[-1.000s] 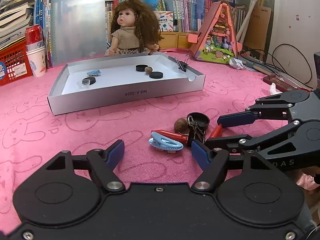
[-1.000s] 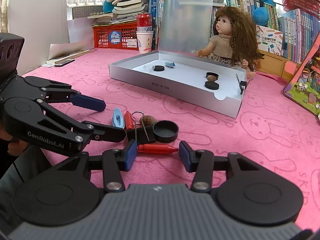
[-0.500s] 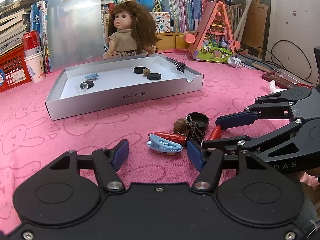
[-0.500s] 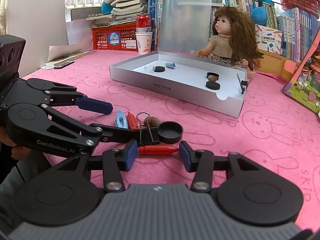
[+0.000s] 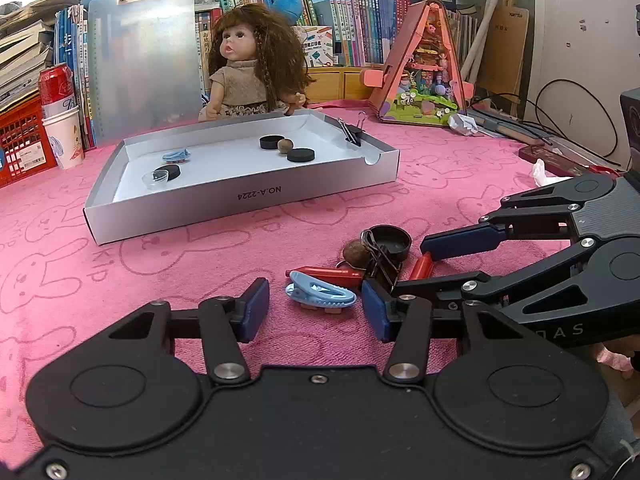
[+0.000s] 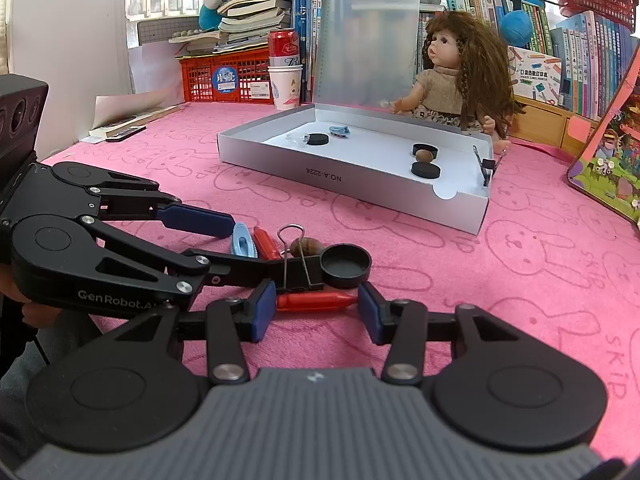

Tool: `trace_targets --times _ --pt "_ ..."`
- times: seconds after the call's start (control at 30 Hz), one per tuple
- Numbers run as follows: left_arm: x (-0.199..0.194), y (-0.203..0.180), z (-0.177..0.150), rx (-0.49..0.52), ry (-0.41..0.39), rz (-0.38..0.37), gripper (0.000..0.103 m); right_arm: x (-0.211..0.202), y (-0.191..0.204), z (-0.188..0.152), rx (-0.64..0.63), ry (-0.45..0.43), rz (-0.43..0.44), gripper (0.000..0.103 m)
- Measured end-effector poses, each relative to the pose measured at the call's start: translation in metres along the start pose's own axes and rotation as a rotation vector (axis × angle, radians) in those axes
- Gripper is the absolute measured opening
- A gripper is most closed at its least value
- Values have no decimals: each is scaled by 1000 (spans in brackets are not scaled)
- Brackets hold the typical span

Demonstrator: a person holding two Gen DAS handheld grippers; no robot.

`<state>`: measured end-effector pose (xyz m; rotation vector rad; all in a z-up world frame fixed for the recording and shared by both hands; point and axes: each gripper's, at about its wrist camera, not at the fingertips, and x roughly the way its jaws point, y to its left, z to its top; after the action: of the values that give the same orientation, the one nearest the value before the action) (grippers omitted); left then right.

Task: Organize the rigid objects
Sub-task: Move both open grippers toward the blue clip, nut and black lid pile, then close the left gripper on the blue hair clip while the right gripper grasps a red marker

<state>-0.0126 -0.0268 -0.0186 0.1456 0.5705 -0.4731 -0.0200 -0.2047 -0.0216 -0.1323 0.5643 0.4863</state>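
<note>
Low over a pink tabletop [image 5: 120, 264]. Left gripper [image 5: 316, 312] in the near foreground, jaws just narrowed, blue hair clip [image 5: 320, 293] between the pads, not yet pressed. Right gripper [image 5: 428, 264] reaching in from the right, jaws apart around a red marker end [image 5: 422, 266]. Just beyond the clip: red marker [image 5: 326, 274], brown nut [image 5: 357, 254], binder clip [image 5: 380, 256], black cap [image 5: 390, 238]. Farther off, grey box lid [image 5: 240, 204] holding 3 black discs, a nut, a blue clip.

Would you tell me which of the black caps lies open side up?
The black cap in the pile on the pink cloth beside the binder clip; its hollow faces up. Those in the box look flat-topped.
</note>
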Motion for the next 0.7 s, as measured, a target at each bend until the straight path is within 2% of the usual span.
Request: trace_targets --times 0.17,0.33,0.7 --pt "0 -1 0 2 -1 -1 44 1 1 0 -6 0 -1 54" --pt "-2 -3 -1 19 -4 -7 35 1 3 -1 -14 -1 -5 51" --pt "-3 -4 -2 19 -4 -3 35 1 4 -1 -12 -3 -6 50"
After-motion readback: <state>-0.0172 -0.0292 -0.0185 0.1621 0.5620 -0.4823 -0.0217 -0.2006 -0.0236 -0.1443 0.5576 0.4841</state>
